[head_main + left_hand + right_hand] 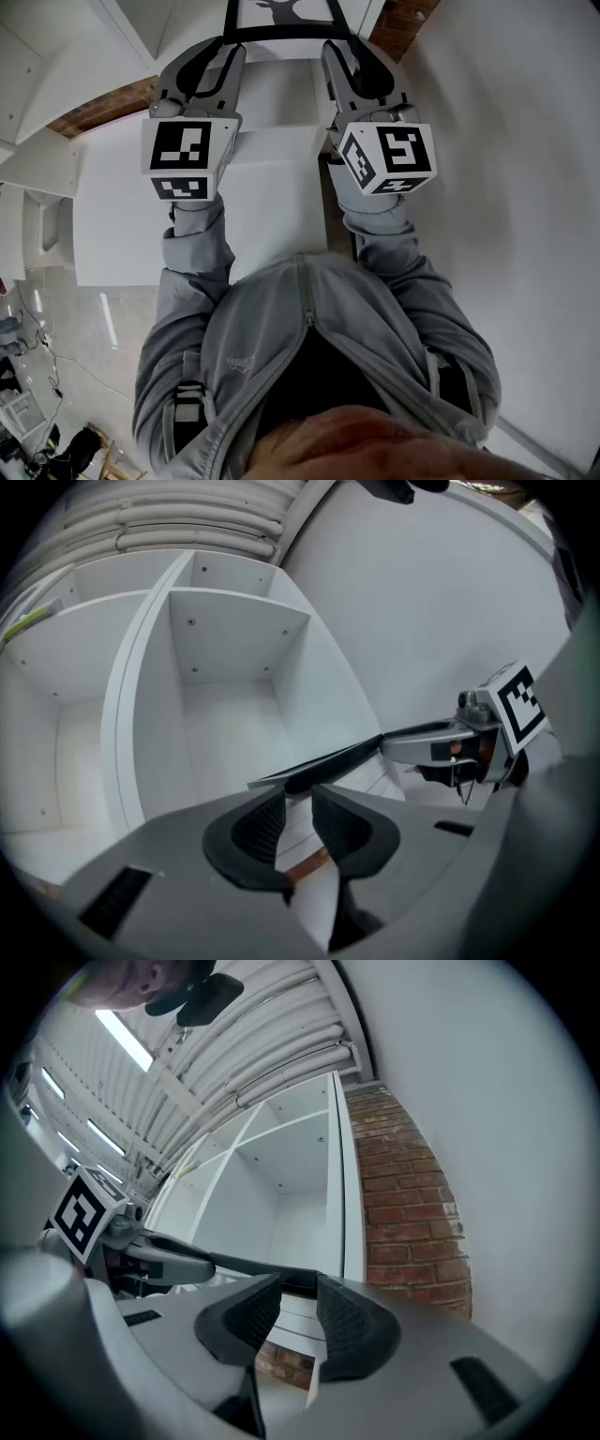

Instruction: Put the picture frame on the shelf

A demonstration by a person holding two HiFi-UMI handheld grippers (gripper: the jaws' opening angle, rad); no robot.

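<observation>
Picture frame [281,34], black-edged, sits at the top centre of the head view, carried level between your two tools. Your left gripper [208,52] pinches its lower bar near the left end, and your right gripper [352,54] pinches the same bar near the right end. In both gripper views the dark bar runs from one set of jaw tips across to the other. Beyond it, the left gripper view shows the white shelf [225,649] with its open compartments filling the left half. A brick wall [412,1213] stands to the right of the shelf in the right gripper view. You look to be mid-carry, with the frame not yet set down. Next you need to advance both hands together into a compartment, keep the bar level, then lower it onto the board.
</observation>
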